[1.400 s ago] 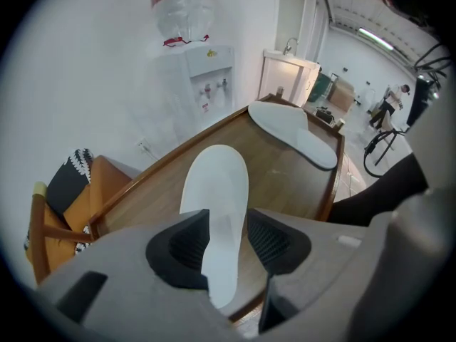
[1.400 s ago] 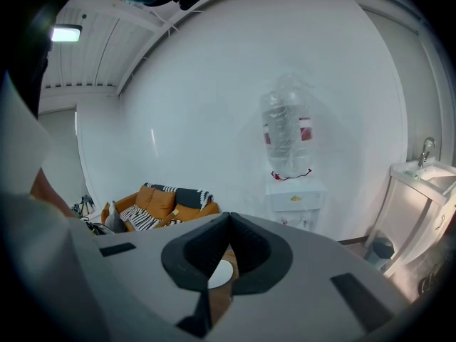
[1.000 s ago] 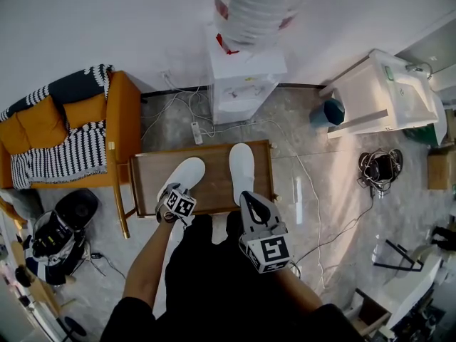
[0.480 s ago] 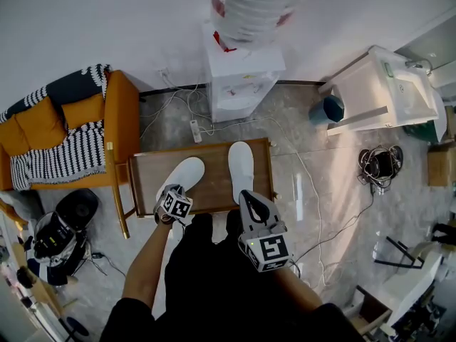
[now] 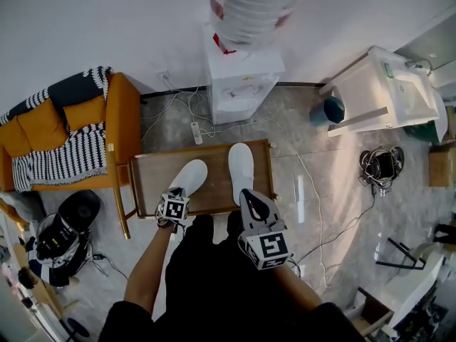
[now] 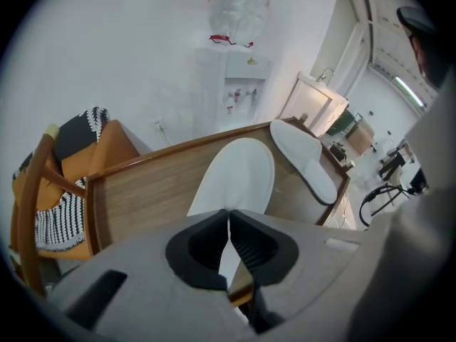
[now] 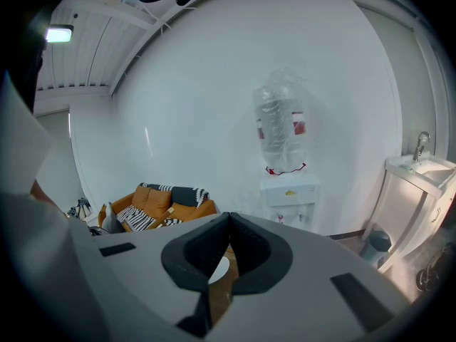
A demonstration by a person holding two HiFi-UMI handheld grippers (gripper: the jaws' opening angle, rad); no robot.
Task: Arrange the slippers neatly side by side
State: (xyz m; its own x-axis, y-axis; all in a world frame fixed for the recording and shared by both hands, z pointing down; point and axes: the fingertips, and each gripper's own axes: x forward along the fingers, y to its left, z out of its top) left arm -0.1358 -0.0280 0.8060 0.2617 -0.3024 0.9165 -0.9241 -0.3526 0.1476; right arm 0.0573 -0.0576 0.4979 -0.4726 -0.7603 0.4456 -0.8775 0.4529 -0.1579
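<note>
Two white slippers lie on a low wooden table (image 5: 146,184). The left slipper (image 5: 189,175) (image 6: 239,169) lies slanted, its toe leaning towards the right slipper (image 5: 241,168) (image 6: 308,159), which lies straight near the table's right edge. My left gripper (image 5: 178,194) (image 6: 228,216) is at the left slipper's heel. Its jaws have just closed and are shut on the thin heel edge, with white material showing between them. My right gripper (image 5: 246,195) (image 7: 228,219) hovers at the near end of the right slipper, shut, with nothing in it.
A water dispenser (image 5: 242,77) stands against the wall behind the table, with a power strip and cables (image 5: 197,130) on the floor. An orange armchair (image 5: 71,127) sits to the left, a black bag (image 5: 60,234) beneath it, and a white sink cabinet (image 5: 385,95) to the right.
The left gripper's jaws went from open to shut at the left slipper's heel and rose a little. That slipper has shifted slightly to the right. The right gripper has kept still.
</note>
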